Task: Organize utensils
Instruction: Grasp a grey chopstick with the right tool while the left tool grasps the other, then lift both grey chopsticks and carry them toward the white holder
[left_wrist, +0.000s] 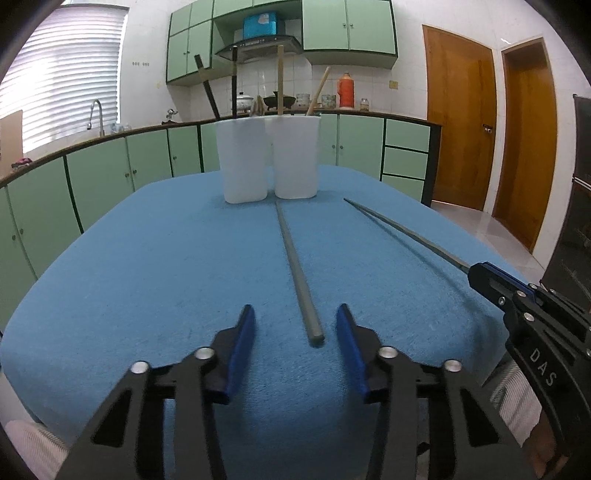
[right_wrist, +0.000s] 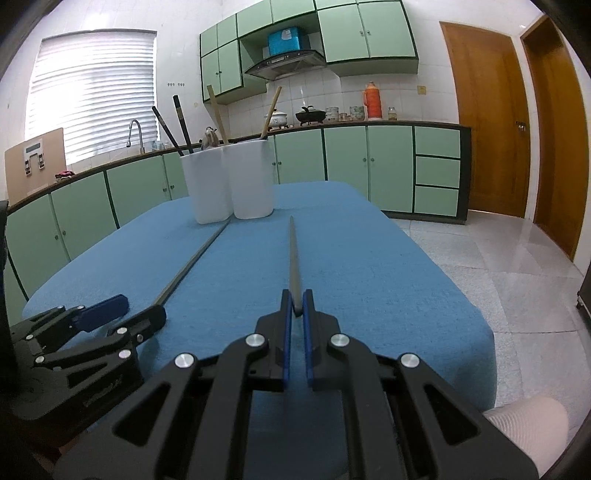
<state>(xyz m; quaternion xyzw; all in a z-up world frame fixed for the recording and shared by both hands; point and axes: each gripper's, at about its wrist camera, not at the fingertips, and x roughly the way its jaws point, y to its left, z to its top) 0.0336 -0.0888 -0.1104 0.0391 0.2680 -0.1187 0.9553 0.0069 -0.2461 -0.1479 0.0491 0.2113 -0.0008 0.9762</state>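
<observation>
Two grey chopsticks are lying on the blue tablecloth (left_wrist: 147, 266), both pointing toward the two white holders at the far end. The first chopstick (left_wrist: 295, 266) is sitting loose in the middle of the cloth, its thick near end resting between the spread fingers of the left gripper (left_wrist: 295, 328), which isn't gripping anything. Its far tip is ending just short of the right white holder (left_wrist: 296, 157).

The second chopstick (right_wrist: 294, 258) is lying further right, and the right gripper (right_wrist: 296, 302) is clamping its near end between the blue pads, so that end is hidden. Whether it's lifted off the cloth is hard to tell.

The left white holder (left_wrist: 243, 162) is standing right beside the other one, touching or nearly so. Dark chopsticks (left_wrist: 221, 88) are sticking out of the left one, bamboo-coloured ones (left_wrist: 280, 79) out of the right; the lower parts are hidden inside. There's something brownish (left_wrist: 258, 106) poking up between the rims, too small to make out.

Behind everything, green kitchen cabinets (left_wrist: 110, 173) are running along the wall.
</observation>
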